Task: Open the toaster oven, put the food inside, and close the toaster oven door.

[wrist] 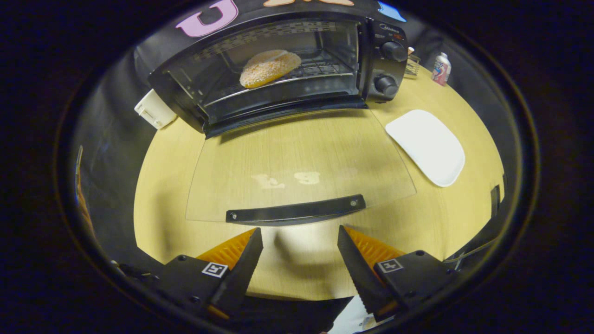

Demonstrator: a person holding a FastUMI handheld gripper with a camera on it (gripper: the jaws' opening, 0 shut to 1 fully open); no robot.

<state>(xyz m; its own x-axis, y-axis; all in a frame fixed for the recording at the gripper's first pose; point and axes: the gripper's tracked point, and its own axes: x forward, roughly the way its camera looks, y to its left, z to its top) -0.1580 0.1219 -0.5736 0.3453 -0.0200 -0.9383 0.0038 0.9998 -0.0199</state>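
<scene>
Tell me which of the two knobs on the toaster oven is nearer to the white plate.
The lower knob is nearer. It sits just above the table, closer to the white plate than the upper knob. The gripper is open, just short of the door handle.

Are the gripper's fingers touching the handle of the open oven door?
Apart. In the gripper view the open gripper sits just short of the door handle, with a strip of bare table showing between the fingertips and the handle.
</scene>
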